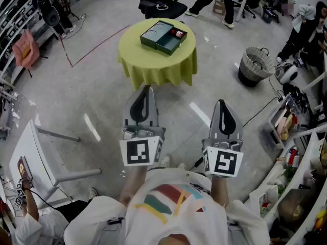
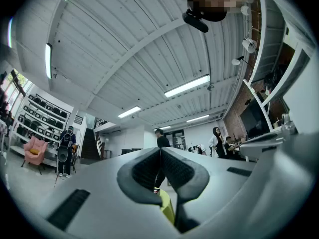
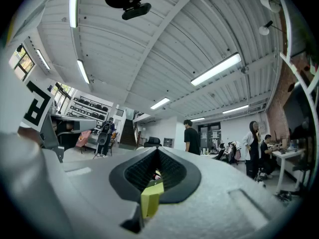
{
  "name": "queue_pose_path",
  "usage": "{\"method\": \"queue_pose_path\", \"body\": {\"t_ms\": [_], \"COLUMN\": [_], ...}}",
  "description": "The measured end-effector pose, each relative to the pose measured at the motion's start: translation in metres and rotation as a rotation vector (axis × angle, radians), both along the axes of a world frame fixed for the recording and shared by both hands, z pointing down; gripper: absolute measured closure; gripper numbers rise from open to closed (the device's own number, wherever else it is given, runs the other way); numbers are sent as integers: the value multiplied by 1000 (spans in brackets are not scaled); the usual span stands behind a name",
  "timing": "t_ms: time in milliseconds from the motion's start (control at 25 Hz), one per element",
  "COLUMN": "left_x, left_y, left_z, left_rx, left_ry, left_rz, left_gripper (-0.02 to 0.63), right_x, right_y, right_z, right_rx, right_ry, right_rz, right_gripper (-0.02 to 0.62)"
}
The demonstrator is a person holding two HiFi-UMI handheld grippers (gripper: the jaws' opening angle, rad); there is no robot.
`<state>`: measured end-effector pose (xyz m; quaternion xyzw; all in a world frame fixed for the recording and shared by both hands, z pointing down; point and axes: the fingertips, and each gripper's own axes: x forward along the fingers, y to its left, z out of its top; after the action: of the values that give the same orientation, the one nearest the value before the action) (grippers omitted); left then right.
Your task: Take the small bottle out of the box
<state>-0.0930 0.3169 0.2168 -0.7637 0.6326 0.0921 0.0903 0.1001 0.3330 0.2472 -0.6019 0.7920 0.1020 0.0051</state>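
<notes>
A dark green box [image 1: 162, 37] lies open on a round table with a yellow-green cloth [image 1: 148, 60], far ahead of me in the head view. The small bottle [image 1: 178, 33], dark with a red part, lies in the box's right half. My left gripper [image 1: 145, 87] and right gripper [image 1: 221, 102] are held side by side well short of the table and point toward it. Both are shut with nothing between their pads. In the left gripper view the tips [image 2: 160, 150] meet, and so do those in the right gripper view [image 3: 157, 151]. A strip of the yellow-green cloth [image 3: 151, 198] shows through the jaws' gap.
A wicker basket [image 1: 254, 65] stands on the floor right of the table. A black office chair [image 1: 158, 4] sits behind it. A white folding frame [image 1: 41, 152] is at my left, and cluttered shelves [image 1: 296, 152] line the right. People stand at the back.
</notes>
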Motion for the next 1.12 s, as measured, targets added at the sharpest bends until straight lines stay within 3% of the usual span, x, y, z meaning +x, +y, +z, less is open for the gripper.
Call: {"method": "queue_pose_path", "body": {"t_ms": [640,1120], "left_x": [-5,-4], "left_y": [4,3], "left_z": [-1,-6], "left_rx": [0,51], "left_ry": [-7,-17], "left_rz": [-64,-139], "left_gripper": [591,591], "right_x": [12,42], "right_y": [2,16], "right_z": [12,19], "right_rx": [4,19], "right_ry": [25,63], "right_rz": [-18,-38], "right_gripper": [594,594]}}
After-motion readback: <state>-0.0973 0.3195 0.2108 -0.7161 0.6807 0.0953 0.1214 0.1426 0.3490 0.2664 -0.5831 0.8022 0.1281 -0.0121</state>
